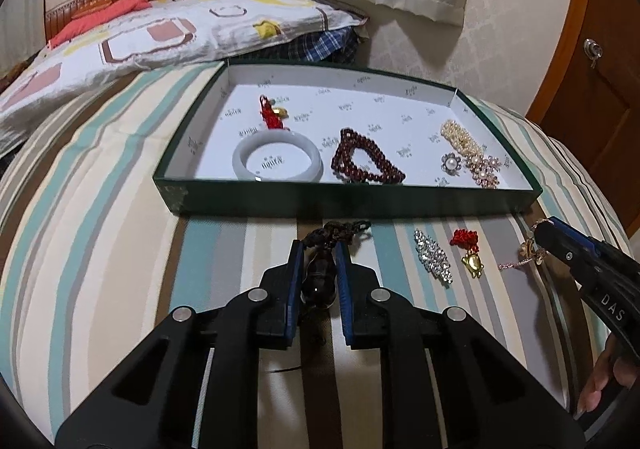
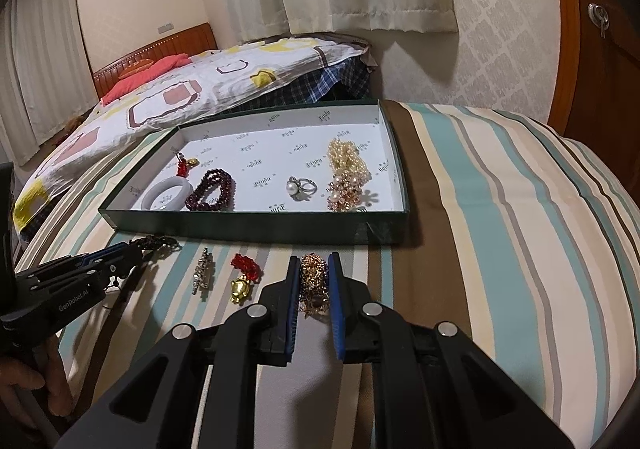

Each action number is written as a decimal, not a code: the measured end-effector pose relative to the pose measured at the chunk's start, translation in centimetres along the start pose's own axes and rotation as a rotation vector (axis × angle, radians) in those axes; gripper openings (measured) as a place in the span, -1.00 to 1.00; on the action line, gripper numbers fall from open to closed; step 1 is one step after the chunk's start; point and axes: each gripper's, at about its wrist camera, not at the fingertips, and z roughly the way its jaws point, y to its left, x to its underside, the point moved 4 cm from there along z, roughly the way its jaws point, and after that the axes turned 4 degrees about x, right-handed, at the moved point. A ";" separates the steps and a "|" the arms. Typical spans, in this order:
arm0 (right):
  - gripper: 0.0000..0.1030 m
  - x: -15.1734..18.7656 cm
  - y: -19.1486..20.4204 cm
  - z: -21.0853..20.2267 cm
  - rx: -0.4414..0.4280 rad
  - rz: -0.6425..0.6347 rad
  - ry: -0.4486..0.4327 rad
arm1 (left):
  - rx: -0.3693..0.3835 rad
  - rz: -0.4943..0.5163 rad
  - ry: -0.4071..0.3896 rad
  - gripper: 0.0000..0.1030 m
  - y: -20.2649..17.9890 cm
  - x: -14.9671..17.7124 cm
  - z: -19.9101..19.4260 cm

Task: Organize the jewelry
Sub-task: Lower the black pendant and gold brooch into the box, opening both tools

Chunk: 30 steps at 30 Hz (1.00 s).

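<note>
A green tray [image 1: 352, 203] [image 2: 256, 227] with a white floor sits on the striped bed. It holds a white jade bangle [image 1: 277, 161], a dark red bead bracelet [image 1: 366, 163], a red-cord gold charm [image 1: 272, 114], a pearl ring [image 2: 300, 187] and pearl pieces [image 1: 460, 137]. My left gripper [image 1: 319, 249] is shut on a dark pendant with a black cord [image 1: 318, 273] just in front of the tray. My right gripper [image 2: 314, 263] is shut on a gold chain piece [image 2: 314, 281], right of the left gripper.
A rhinestone clip [image 1: 434, 255] [image 2: 202, 275] and a red-cord gold charm [image 1: 470, 255] [image 2: 242, 281] lie on the bedspread between the grippers. A patterned quilt [image 1: 140, 37] lies beyond the tray. A wooden door [image 1: 600, 69] stands at the right.
</note>
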 end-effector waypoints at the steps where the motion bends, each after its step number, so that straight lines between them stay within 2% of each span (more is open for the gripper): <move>1: -0.72 -0.1 0.0 -0.1 -0.002 0.000 -0.004 | -0.002 0.001 -0.008 -0.68 0.0 -0.2 -0.2; 9: -0.72 -2.4 0.8 -0.8 -0.012 -0.020 -0.060 | 0.000 -0.008 -0.095 -0.68 0.1 -2.8 -2.3; 17: -0.72 -6.3 1.9 -1.1 -0.029 -0.048 -0.139 | 0.013 0.009 -0.198 -0.68 -0.6 -7.4 -3.7; 25: -0.72 -10.4 3.1 0.4 -0.043 -0.078 -0.213 | 0.010 0.044 -0.263 -0.68 -1.7 -11.5 -2.4; 30: -0.72 -11.5 3.3 3.1 -0.044 -0.082 -0.199 | -0.007 0.043 -0.247 -0.68 -1.4 -12.9 0.3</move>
